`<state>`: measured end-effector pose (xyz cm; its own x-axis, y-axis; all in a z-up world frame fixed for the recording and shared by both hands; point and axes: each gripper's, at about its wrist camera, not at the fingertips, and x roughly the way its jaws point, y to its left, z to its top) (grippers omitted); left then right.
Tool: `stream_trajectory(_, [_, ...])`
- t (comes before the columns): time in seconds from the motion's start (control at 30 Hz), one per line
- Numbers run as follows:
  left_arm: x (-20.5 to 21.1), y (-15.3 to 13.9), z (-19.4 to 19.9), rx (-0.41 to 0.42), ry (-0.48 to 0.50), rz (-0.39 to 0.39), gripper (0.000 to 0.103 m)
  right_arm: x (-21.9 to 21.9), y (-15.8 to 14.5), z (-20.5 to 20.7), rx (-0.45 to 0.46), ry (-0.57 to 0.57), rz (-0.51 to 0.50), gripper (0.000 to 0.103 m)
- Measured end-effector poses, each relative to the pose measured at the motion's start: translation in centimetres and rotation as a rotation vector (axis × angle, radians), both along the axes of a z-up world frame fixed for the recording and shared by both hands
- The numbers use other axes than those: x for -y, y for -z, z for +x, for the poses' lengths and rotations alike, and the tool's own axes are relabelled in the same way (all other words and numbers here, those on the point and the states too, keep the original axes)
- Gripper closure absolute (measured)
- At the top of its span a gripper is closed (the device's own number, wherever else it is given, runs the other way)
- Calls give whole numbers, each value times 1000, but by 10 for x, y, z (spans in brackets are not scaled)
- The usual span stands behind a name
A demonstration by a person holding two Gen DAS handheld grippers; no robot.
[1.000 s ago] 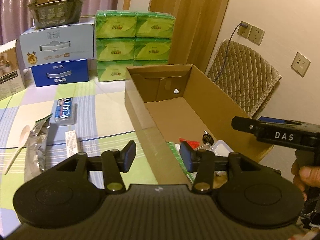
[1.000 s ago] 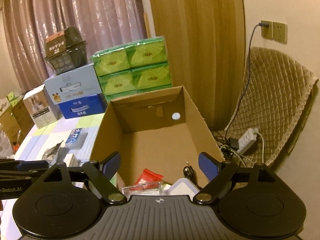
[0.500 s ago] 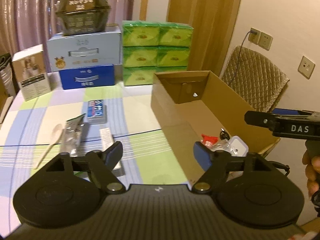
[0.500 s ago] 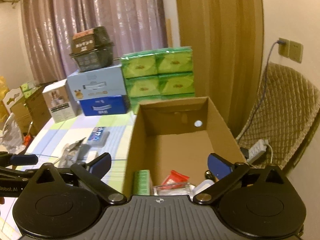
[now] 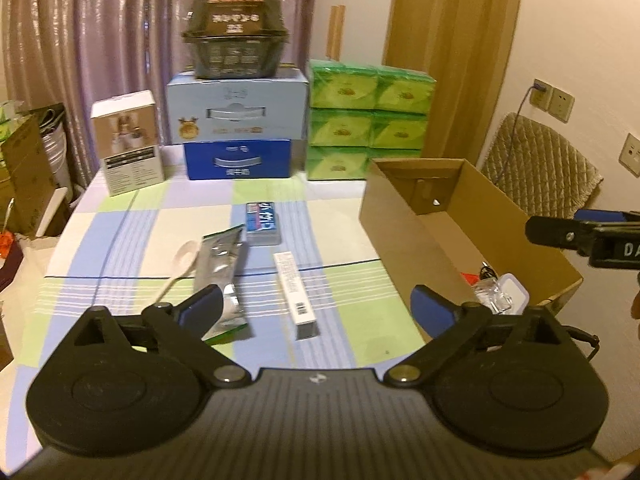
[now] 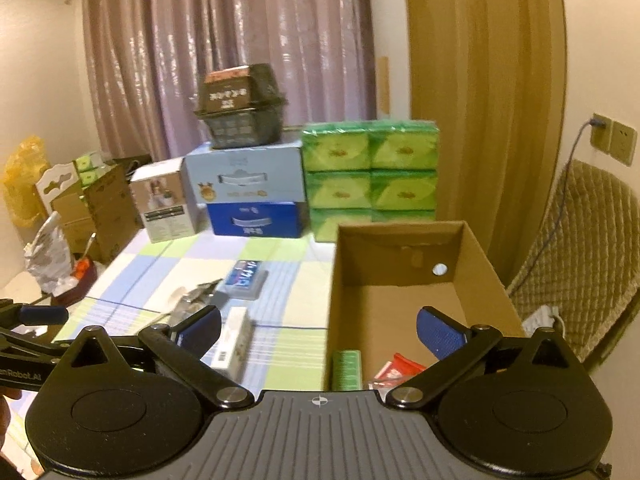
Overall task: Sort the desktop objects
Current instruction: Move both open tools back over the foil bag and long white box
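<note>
Hand-held grippers first: my left hand-held gripper (image 5: 316, 306) was opening, nothing between its jaws, low centre above the counter (image 5: 120, 220); my right hand-held gripper (image 6: 318, 326) gaped empty over the cardboard box (image 6: 404, 232). Several items lay inside; pouch (image 5: 220, 272), slim carton (image 5: 296, 294), blue pack (image 5: 262, 222) and spoon (image 5: 182, 264) remained, mid-frame.

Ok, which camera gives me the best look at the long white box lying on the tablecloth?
The left wrist view: the long white box lies fully visible, barcode end nearest, between the open fingers. In the right wrist view the same box is blurred and partly hidden behind that gripper's left finger.
</note>
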<state>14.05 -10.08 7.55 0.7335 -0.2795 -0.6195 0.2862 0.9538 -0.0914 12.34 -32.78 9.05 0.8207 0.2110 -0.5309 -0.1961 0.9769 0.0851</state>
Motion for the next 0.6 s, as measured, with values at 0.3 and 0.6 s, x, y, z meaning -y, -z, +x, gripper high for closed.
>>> stream_trajectory(0.3, [-41, -1, -13, 12, -65, 4, 1, -37, -4, -6, 5, -65, -3, 2])
stream_trajectory(0.6, [-85, 10, -22, -5, -136, 26, 1, -74, 7, -8, -14, -125, -5, 2])
